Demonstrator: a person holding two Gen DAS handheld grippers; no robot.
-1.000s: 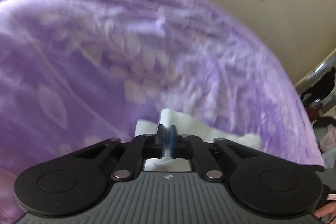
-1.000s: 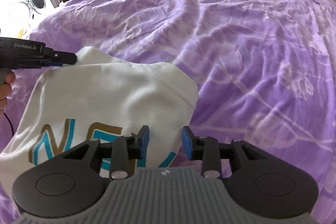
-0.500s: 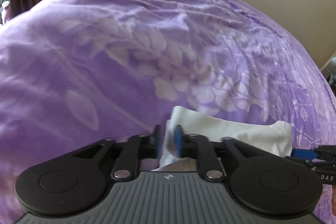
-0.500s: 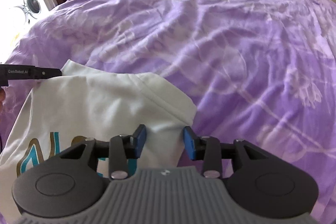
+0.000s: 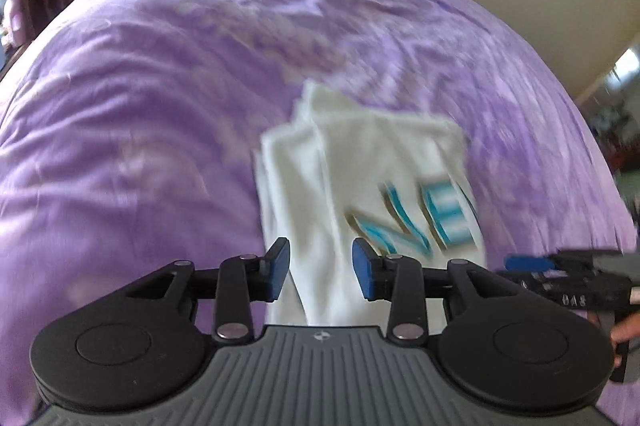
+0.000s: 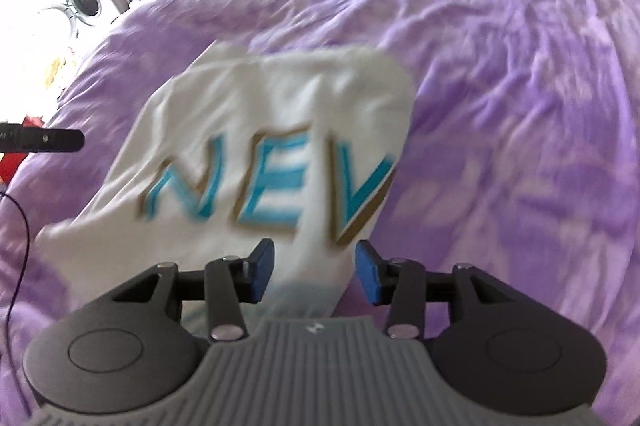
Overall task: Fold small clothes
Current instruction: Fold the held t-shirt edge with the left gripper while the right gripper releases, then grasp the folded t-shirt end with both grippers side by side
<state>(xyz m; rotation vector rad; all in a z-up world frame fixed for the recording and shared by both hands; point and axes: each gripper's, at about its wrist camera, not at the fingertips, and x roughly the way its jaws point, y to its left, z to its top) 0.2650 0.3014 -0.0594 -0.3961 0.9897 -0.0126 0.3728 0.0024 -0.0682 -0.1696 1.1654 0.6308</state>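
Open purple bedspread (image 6: 500,74) rings the folded white shirt (image 6: 256,130), nothing else blocking passage.

I am seeing soft daylight washing over the purple bedspread (image 6: 500,86), and it is coming from beyond the bed's far left corner, where the washing machine (image 6: 82,0) is blowing out to near white. The white shirt (image 6: 272,130) lying on the bed is smearing with motion blur in both wrist views, its teal letters streaking. The bed's outline is bowing under fisheye distortion. Both gripper bodies below the bed are staying sharp, casting only faint shadows.
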